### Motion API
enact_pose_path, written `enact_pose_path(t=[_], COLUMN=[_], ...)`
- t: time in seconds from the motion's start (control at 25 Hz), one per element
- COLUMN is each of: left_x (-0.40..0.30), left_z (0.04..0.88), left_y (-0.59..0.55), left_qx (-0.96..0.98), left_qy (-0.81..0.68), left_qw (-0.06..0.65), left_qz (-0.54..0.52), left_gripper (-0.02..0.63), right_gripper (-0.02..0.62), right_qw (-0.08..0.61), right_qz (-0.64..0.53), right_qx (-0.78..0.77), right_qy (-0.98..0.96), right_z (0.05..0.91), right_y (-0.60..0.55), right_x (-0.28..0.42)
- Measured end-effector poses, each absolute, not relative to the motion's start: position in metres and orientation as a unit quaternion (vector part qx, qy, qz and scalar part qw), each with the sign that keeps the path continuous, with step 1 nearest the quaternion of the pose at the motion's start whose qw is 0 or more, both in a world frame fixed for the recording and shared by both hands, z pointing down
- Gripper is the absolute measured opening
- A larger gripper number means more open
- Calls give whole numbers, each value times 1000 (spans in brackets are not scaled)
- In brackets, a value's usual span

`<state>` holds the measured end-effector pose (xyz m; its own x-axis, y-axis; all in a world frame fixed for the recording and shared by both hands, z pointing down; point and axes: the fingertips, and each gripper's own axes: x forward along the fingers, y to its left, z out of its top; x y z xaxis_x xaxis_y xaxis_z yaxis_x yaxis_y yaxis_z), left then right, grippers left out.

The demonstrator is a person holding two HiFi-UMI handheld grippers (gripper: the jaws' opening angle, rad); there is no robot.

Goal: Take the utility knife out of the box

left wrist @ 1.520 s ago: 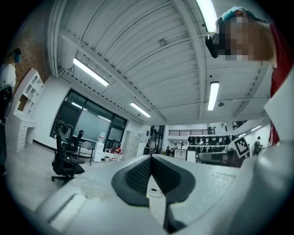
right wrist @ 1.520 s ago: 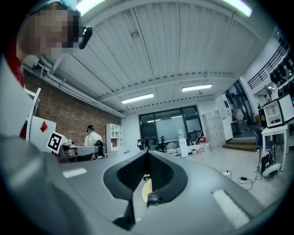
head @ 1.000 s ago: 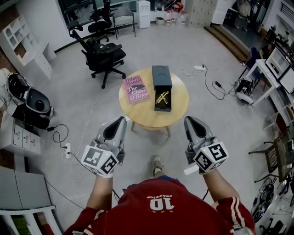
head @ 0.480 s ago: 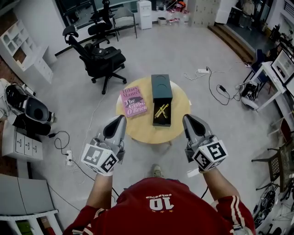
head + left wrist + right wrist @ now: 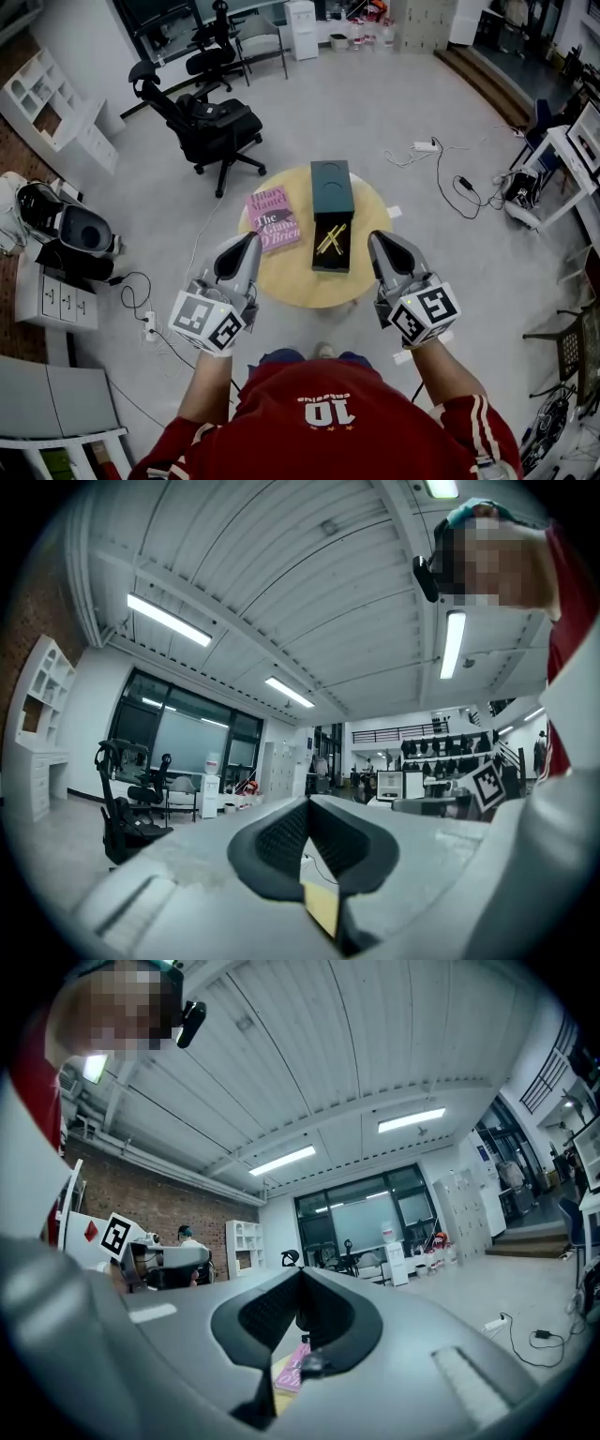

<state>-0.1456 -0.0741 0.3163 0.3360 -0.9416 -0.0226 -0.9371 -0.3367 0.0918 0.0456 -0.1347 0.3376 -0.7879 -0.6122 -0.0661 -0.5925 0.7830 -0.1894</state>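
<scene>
A dark open box [image 5: 332, 226] lies on the round wooden table [image 5: 291, 278] in the head view, its lid [image 5: 331, 184] flipped back on the far side. A yellow utility knife [image 5: 330, 238] rests inside the box. My left gripper [image 5: 248, 246] hovers level at the table's near left edge, jaws shut and empty. My right gripper [image 5: 378, 242] hovers at the near right edge, just right of the box, also shut and empty. In the right gripper view the jaws [image 5: 301, 1283] meet, with the pink book [image 5: 293, 1365] showing below them. The left gripper [image 5: 308, 808] shows shut in its own view.
A pink book [image 5: 272, 217] lies on the table left of the box. A black office chair [image 5: 214, 122] stands beyond the table at left. Cables and a power strip [image 5: 427, 146] lie on the floor at right. White drawers [image 5: 56, 305] and bags sit at left.
Both grippers and the person have moved forward toward the table; the table and box now sit closer, with the gripper tips over its near edge. Jaws stayed shut.
</scene>
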Motion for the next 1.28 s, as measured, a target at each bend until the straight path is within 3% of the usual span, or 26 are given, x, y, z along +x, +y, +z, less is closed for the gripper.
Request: enact_pose_path(t=[0.56,0.64,0.88,1.28], left_x=[-151,-152,-153,-155], left_z=[334,340,351,363], left_y=[-119,-124,-140,-162], left_qx=[835,839,844,861], left_qy=[-547,-541,-532,-503], left_qw=[45,48,64,68], left_qz=[-33,-29,-34,-26], left_gripper=[3,3,3,3], right_gripper=[6,61,117,118], right_qw=[22,14,-16,-97], right_qz=[-72,-75,-80,-126], right_qx=[-315,-314,-307,-311], right_qy=[946,947,948,937], right_z=[367,373,399,489], right_y=[-158,-162,-177,-210], right_x=[31,28,20,7])
